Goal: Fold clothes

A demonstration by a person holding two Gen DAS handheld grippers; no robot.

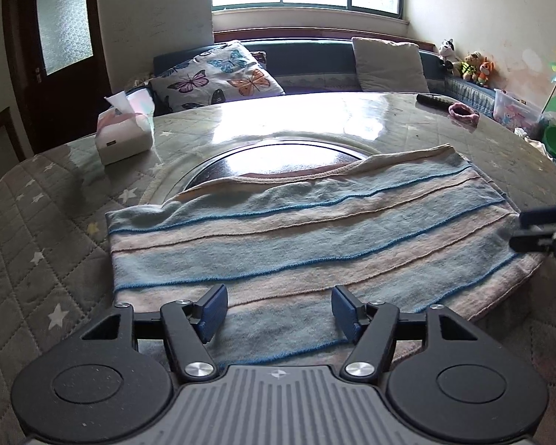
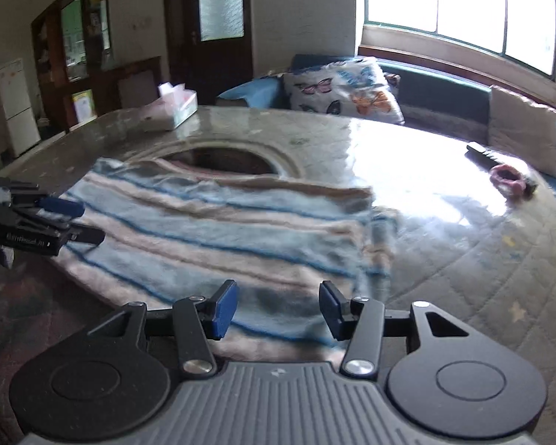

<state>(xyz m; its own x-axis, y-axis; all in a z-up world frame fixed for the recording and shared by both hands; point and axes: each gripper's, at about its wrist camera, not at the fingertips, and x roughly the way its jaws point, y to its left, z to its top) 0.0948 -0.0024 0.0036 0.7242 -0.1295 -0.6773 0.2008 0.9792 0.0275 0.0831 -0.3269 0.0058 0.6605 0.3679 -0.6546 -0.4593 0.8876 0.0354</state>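
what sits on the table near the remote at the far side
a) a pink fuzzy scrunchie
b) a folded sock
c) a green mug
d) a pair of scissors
a: a pink fuzzy scrunchie lies on the table right beside the dark remote, across from the striped garment; no mug, scissors or sock shows there.

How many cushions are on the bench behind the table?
2: a butterfly-print cushion toward the bench's left end, and a plain beige cushion toward its right. The table may hide others.
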